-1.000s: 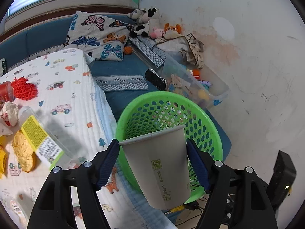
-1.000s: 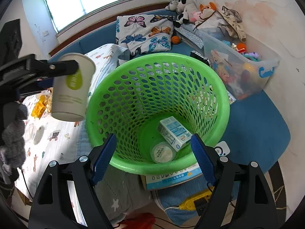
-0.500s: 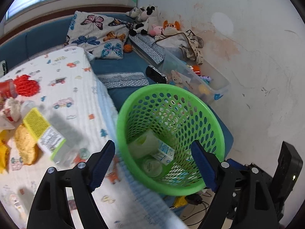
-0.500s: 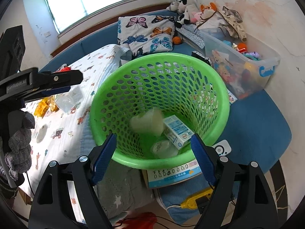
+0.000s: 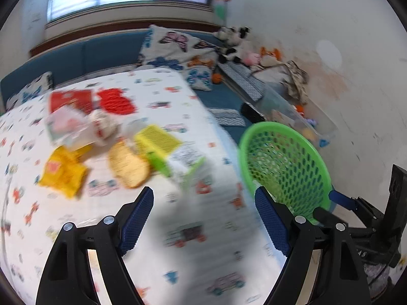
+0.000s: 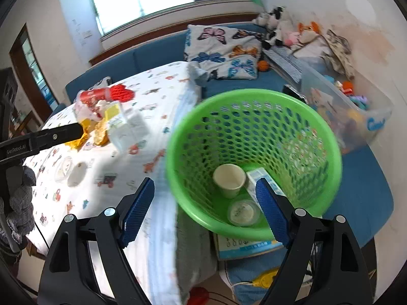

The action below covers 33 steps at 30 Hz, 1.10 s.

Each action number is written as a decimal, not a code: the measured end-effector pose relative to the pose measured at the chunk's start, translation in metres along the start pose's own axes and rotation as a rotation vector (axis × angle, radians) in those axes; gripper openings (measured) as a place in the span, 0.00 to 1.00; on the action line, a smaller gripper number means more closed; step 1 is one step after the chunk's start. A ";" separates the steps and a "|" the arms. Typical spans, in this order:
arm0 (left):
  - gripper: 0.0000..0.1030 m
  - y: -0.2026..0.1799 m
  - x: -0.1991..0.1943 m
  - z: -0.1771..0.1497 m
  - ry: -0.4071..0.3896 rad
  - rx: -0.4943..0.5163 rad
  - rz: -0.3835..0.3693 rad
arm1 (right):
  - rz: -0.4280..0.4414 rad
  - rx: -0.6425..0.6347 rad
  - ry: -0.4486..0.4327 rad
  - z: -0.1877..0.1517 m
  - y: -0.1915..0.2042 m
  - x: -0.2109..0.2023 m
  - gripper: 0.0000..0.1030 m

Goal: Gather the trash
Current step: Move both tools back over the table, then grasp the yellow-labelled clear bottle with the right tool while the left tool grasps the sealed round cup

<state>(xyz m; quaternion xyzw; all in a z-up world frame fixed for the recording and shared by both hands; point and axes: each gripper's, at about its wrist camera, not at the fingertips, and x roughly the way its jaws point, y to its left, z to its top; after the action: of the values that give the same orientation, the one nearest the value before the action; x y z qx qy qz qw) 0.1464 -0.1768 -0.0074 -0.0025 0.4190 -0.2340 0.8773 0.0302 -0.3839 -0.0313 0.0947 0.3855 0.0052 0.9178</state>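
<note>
A bench [image 5: 178,94] covered with a white cloth printed with small vehicles is seen filling the left and middle of both views, with blue seating behind its far edge. A green perforated basket [image 6: 328,137] is set just beside the right edge of the bench, low against it. A butterfly-print pillow [image 6: 223,50] is propped on the seating beyond the far right corner of the bench, and a clear plastic bin [image 6: 366,117] of toys is placed behind the basket by the wall. The trash still on the bench is gathered toward its far left part: a clear box with a yellow-green label [image 5: 162,145] lies nearest the right edge, a yellow wrapper [image 5: 63,172] and a tan, flat piece [image 5: 127,165] lie beside it, and red packaging [image 5: 114,101] is heaped farther back; much of this is blurred. Inside the basket a white paper cup [image 6: 229,178] is seen lying on its side with its mouth upward, touching a small blue-and-white carton [image 6: 257,175], with a round clear lid [image 6: 241,212] just in front of them. The left tongs [image 5: 203,213] are spread wide over the near part of the bench, with nothing between the blue pads. The right tongs [image 6: 203,206] are held above the basket's near rim and the bench edge; the jaws are opening, and nothing is pinched.
</note>
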 end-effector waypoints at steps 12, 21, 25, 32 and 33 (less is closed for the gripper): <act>0.78 0.101 -0.039 -0.028 -0.029 -0.210 0.103 | 0.090 -0.129 -0.001 0.043 0.059 0.023 0.79; 0.78 0.132 -0.049 -0.047 -0.026 -0.249 0.154 | 0.161 -0.229 0.009 0.083 0.101 0.054 0.79; 0.78 0.139 -0.049 -0.053 -0.020 -0.253 0.160 | 0.178 -0.271 0.043 0.095 0.119 0.079 0.79; 0.81 0.140 -0.044 -0.061 0.000 -0.213 0.164 | 0.190 -0.333 0.092 0.105 0.142 0.123 0.76; 0.81 0.140 -0.042 -0.062 0.009 -0.207 0.164 | 0.192 -0.337 0.099 0.106 0.143 0.128 0.76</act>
<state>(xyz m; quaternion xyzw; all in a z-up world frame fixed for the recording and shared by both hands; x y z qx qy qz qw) 0.1355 -0.0230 -0.0449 -0.0576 0.4437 -0.1171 0.8866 0.2044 -0.2509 -0.0242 -0.0242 0.4130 0.1618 0.8959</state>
